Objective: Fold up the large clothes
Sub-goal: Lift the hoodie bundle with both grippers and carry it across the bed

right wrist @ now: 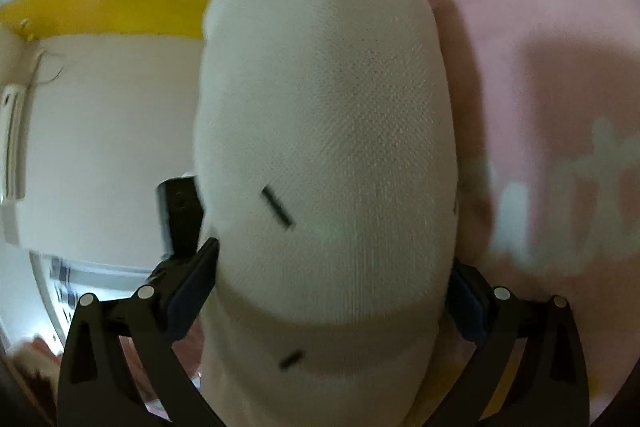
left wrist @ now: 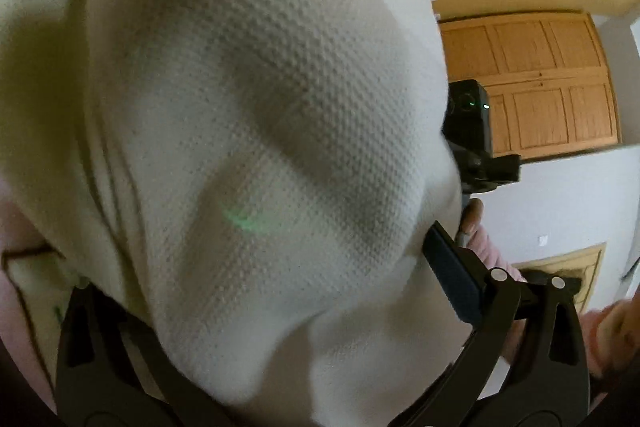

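Both sets of fingers (left wrist: 452, 267) (right wrist: 192, 287) spread wide around bunched white garment (right wrist: 324, 131), its length running forward along them.

Left view: most of the scene hidden behind the white cloth (left wrist: 248, 147) draped close over the lens. Left gripper (left wrist: 256, 291) mostly covered, only one pad (left wrist: 452, 275) showing, so open or shut not readable. Other gripper's camera (left wrist: 468, 123) half hidden by the cloth edge. Hand (left wrist: 616, 327) at lower right blurred and cut off by the frame.

Right view: cloth (right wrist: 324, 131) blurred, filling the middle and passing between the right gripper (right wrist: 332, 291) pads (right wrist: 192, 291); grip not discernible. Pink sheet (right wrist: 540, 47) print smeared, unreadable. Dark marks (right wrist: 277, 208) on cloth too blurred to identify.
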Demonstrator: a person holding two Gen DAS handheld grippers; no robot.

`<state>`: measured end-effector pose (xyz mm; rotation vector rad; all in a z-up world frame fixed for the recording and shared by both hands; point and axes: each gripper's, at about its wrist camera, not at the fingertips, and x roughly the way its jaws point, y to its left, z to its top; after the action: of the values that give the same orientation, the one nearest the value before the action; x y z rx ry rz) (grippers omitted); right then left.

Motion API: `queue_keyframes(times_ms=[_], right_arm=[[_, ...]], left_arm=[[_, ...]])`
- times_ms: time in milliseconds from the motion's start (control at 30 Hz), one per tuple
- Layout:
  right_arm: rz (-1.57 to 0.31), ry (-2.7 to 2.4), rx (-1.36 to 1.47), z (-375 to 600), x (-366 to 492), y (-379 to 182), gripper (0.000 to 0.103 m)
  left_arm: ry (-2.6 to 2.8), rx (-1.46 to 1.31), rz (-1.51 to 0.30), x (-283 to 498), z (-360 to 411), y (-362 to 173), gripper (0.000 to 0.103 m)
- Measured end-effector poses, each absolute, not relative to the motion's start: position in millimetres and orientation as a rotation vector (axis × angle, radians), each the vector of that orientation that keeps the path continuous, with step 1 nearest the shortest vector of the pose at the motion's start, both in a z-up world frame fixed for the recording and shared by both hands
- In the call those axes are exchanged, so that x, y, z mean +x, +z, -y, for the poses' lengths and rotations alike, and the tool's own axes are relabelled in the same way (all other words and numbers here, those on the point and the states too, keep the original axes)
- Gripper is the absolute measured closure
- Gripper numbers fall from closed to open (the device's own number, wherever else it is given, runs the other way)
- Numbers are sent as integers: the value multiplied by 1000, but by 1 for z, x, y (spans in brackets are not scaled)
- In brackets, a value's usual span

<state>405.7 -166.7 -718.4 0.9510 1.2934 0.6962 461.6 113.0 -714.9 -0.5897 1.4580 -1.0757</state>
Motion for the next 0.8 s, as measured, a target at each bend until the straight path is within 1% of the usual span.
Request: queue_keyframes(times_ms=[33, 100, 133, 167, 233, 267, 300, 400, 533, 633, 733, 800], right_arm=[[-1284, 674, 983, 167, 407, -722, 6], [-1264, 631, 945, 161, 407, -719, 6], [-1268, 614, 922, 158, 406, -716, 6], [-1273, 594, 900, 156, 405, -712, 8], [-1271, 576, 890, 155, 402, -705, 12], [-1267, 575, 891, 155, 399, -702, 16], [-1268, 576, 892, 156, 396, -697, 21], [-1253, 602, 938, 157, 389, -684, 28], [-1235, 668, 995, 155, 379, -662, 30], [-1212, 719, 987, 151, 368, -634, 30], [-1178, 783, 944, 137, 359, -593, 30], [-1152, 835, 870, 114, 358, -552, 30]], left_arm=[[-1078, -581, -1471, 461, -111, -714, 6], [-1071, -559, -1488, 462, -112, -713, 12], [-1069, -575, -1497, 460, -113, -713, 18], [-1065, -582, -1498, 460, -112, -711, 23], [-1062, -593, -1493, 456, -103, -702, 28], [-1060, -597, -1490, 456, -105, -702, 30], [-1060, -605, -1491, 453, -107, -700, 31], [-1073, -661, -1467, 444, -116, -691, 32], [-1112, -760, -1400, 417, -122, -667, 32], [-1119, -792, -1347, 397, -130, -647, 32], [-1123, -808, -1234, 371, -149, -605, 32], [-1119, -813, -1169, 361, -170, -575, 32]])
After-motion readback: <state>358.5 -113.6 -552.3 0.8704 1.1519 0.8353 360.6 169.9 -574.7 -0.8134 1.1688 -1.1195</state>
